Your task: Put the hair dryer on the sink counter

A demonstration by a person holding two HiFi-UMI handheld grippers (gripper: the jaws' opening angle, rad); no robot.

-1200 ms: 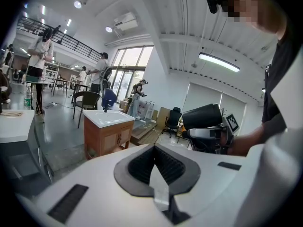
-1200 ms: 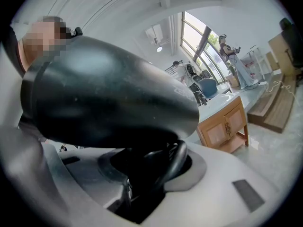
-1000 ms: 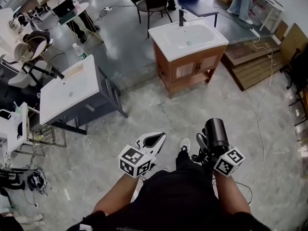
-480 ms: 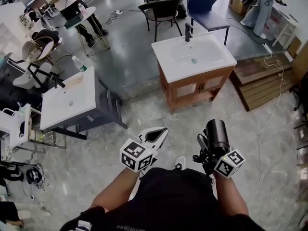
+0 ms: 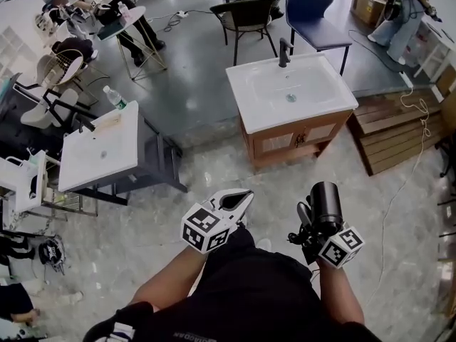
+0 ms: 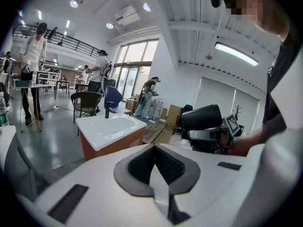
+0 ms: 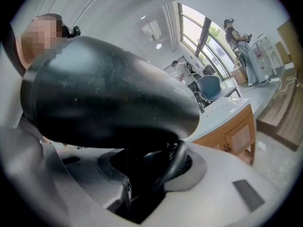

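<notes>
A black hair dryer (image 5: 324, 204) stands barrel-up in the right gripper (image 5: 311, 228), near and to the right in the head view. It is well short of the wooden sink cabinet (image 5: 296, 144), whose white tabletop (image 5: 249, 112) lies farther ahead. The right gripper's fingers are clamped on the dryer's handle, with a loop of black cord (image 7: 181, 168) caught alongside.

The dryer looks like rigid, smooth plastic, probably moderate in weight and top-heavy. The handle just under the barrel seems the sound place to hold, as the glossy barrel would likely slip.

The left gripper (image 5: 235, 201) is held forward just left of it, fingers pressed together on nothing. Both arms are bent at the elbow, grippers pointing toward the sink.
</notes>
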